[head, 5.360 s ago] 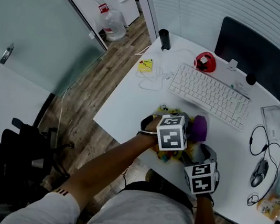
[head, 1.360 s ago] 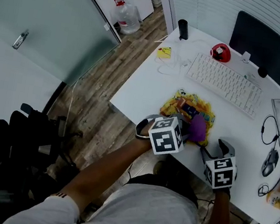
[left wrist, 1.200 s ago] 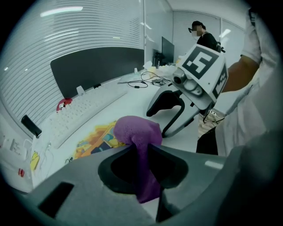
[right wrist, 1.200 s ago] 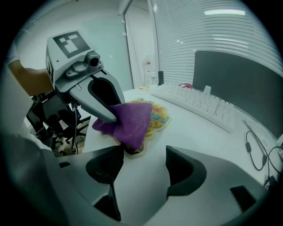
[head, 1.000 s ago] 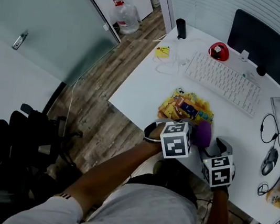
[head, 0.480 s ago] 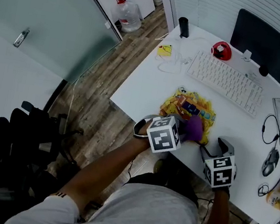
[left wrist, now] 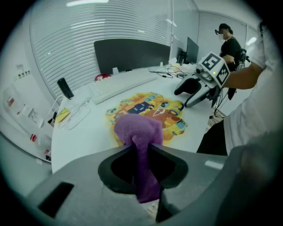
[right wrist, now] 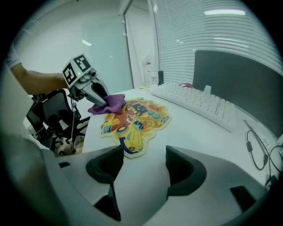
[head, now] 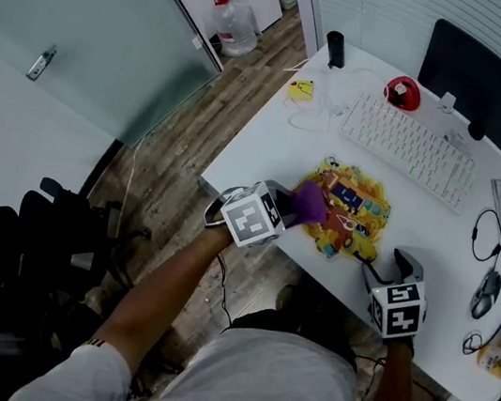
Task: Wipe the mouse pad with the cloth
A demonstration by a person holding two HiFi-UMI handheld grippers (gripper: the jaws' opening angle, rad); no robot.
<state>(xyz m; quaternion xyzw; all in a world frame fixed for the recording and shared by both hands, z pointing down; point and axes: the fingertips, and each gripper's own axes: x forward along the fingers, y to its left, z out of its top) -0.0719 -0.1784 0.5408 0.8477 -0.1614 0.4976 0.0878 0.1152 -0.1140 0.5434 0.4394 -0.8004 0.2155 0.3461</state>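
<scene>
Head view: left tool [head: 293, 208], jaws clamped on purple cloth [head: 311, 202], has swept to left edge of mouse pad [head: 353, 202] on desk [head: 270, 141]; wiping seems under way. Right tool [head: 380, 260] gaping, empty, beside pad.

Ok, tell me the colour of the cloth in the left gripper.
Purple. The cloth shows best in the left gripper view.

The left gripper [left wrist: 142, 150] clamps a purple cloth [left wrist: 137, 129] whose bunched end rests on the near edge of a colourful cartoon mouse pad [left wrist: 154, 110] on the white tabletop [left wrist: 84, 132], a white keyboard [left wrist: 116, 86] beyond.
</scene>
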